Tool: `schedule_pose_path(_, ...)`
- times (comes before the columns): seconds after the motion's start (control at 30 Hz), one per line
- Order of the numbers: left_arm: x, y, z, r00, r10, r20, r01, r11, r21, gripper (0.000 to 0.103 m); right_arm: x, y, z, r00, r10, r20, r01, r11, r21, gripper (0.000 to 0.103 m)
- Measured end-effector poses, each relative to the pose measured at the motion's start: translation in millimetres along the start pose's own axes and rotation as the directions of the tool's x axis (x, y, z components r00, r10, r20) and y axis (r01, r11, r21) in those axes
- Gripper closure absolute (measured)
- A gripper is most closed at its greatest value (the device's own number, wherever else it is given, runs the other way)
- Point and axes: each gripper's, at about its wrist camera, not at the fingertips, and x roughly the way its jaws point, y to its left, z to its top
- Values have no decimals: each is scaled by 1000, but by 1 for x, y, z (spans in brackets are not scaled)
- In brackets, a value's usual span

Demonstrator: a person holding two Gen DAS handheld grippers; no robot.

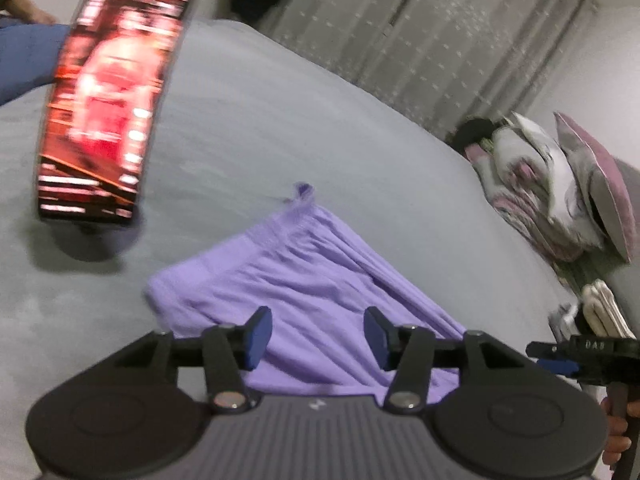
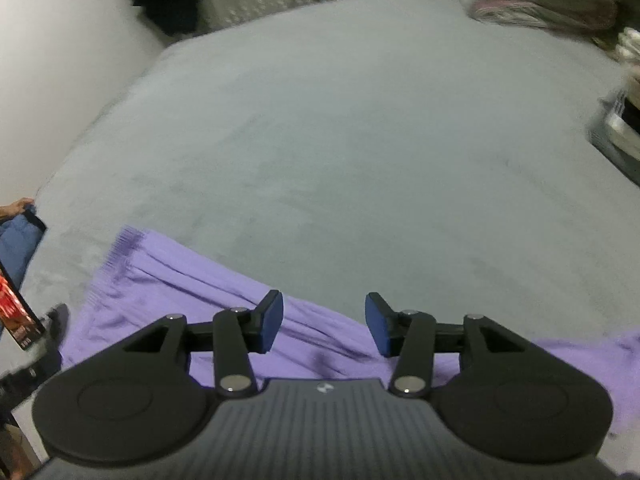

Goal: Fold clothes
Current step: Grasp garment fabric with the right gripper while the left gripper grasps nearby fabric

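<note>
Both tools — left tool [image 1: 316, 336] and right tool [image 2: 324, 324] — hover spread, empty, over purple garment [image 1: 304, 280] rumpled on the bed [image 1: 280, 128]; best pinch opposite hem corners before folding.

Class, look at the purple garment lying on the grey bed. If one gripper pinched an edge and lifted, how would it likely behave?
The purple garment would probably hang limp: it already lies in soft pleats and wrinkles. It looks thin, so likely light. On the grey bed, whose cover looks soft, a push would probably bunch it rather than slide it.
</note>
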Motion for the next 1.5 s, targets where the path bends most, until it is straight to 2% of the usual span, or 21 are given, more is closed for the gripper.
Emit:
schedule_pose_path(0.23,29,-49,-13,996,-38,-77,46,994,100,49,-20,-72,-21,999,-30,14,28,996,81,53)
schedule_pose_path(0.37,44,-80,-25,989,-97,-108,111,985,134,48,-27,-101,-35,999,-32,35,28,995,92,53)
schedule_pose_path(0.5,63,-115,-39,977,-152,-149,179,965,191,46,-40,-123,-38,997,-63,38,61,997,54,53)
schedule_pose_path(0.7,89,-167,-60,953,-225,-203,274,924,265,46,-61,-155,-42,986,-137,92,134,990,37,52)
schedule_pose_path(0.8,98,-188,-67,942,-250,-222,308,907,288,46,-57,-171,-47,981,-184,64,180,982,58,52)
schedule_pose_path(0.9,102,-200,-72,935,-262,-239,327,897,297,46,-51,-179,-53,982,-187,36,184,981,66,52)
schedule_pose_path(0.97,104,-204,-73,931,-266,-249,334,896,292,46,-49,-179,-56,985,-169,28,167,984,56,55)
schedule_pose_path(1.03,104,-206,-74,926,-275,-259,346,892,291,46,-50,-176,-56,988,-149,27,148,988,32,69)
schedule_pose_path(1.07,103,-206,-75,924,-276,-264,350,888,298,46,-50,-177,-57,990,-137,26,137,990,24,82)
schedule_pose_path(1.1,101,-206,-75,924,-278,-264,354,883,308,46,-50,-177,-58,993,-120,21,119,993,22,88)
schedule_pose_path(1.17,95,-207,-76,922,-287,-259,364,871,331,46,-52,-178,-59,996,-83,14,82,996,40,89)
schedule_pose_path(1.23,85,-208,-77,916,-315,-248,388,849,358,46,-56,-180,-59,1000,11,9,-11,995,103,90)
schedule_pose_path(1.3,75,-210,-80,902,-356,-242,426,821,381,44,-58,-184,-55,994,111,17,-113,981,158,90)
schedule_pose_path(1.4,62,-213,-83,875,-415,-249,484,778,402,32,-68,-174,-51,969,245,38,-247,950,192,90)
schedule_pose_path(1.5,49,-219,-88,857,-457,-237,514,729,452,28,-75,-160,-49,930,364,48,-366,909,200,90)
